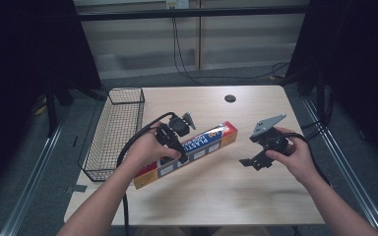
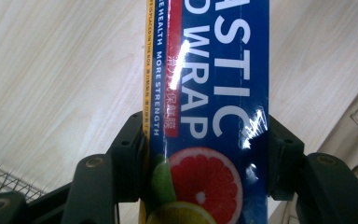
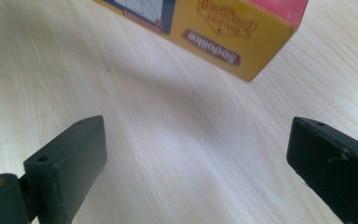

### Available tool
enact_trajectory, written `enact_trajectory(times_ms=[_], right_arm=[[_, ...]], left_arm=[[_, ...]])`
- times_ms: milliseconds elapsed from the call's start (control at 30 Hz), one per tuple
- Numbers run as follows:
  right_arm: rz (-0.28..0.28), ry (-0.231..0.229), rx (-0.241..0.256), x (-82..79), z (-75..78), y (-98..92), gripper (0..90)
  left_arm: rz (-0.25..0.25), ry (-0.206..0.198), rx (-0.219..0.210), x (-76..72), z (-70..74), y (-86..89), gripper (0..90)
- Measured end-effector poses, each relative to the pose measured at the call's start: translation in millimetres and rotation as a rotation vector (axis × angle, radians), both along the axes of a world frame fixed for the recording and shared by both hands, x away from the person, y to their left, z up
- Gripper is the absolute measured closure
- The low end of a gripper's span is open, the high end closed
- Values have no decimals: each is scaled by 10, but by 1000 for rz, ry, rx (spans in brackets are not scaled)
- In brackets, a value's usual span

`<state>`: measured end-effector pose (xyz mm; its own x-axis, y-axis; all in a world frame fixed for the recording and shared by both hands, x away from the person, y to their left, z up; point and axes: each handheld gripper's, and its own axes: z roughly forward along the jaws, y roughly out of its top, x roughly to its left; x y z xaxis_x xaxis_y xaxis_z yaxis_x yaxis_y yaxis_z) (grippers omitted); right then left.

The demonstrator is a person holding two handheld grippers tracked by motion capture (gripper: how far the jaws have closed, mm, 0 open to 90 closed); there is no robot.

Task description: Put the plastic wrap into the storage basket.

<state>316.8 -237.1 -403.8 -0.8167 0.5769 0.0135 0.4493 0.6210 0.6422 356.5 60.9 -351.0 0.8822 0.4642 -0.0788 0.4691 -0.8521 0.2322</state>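
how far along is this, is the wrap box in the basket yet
Not yet. Done: the left gripper has clamped the wrap box. In hand: the box is held over the table. Left, probably: moving it to the wire basket. The right gripper is open and apart.

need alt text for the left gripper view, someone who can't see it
A blue plastic wrap box with white lettering and citrus pictures is clamped between the left tongs, running up the frame. Pale wood table lies behind, with a bit of wire basket at lower left.
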Motion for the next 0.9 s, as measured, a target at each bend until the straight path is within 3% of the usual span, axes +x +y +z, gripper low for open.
enact_trajectory(times_ms=[200,233,567,900], right_arm=[[-15,1,12,-24,-93,17,45],[-22,9,12,-33,-105,25,45],[-8,6,27,-90,-235,93,45],[-15,13,26,-110,-294,80,44]], left_arm=[[61,4,-14,37,22,86,439],[50,9,-3,48,30,102,439],[135,12,-10,96,76,252,439],[203,8,-18,126,151,416,440]])
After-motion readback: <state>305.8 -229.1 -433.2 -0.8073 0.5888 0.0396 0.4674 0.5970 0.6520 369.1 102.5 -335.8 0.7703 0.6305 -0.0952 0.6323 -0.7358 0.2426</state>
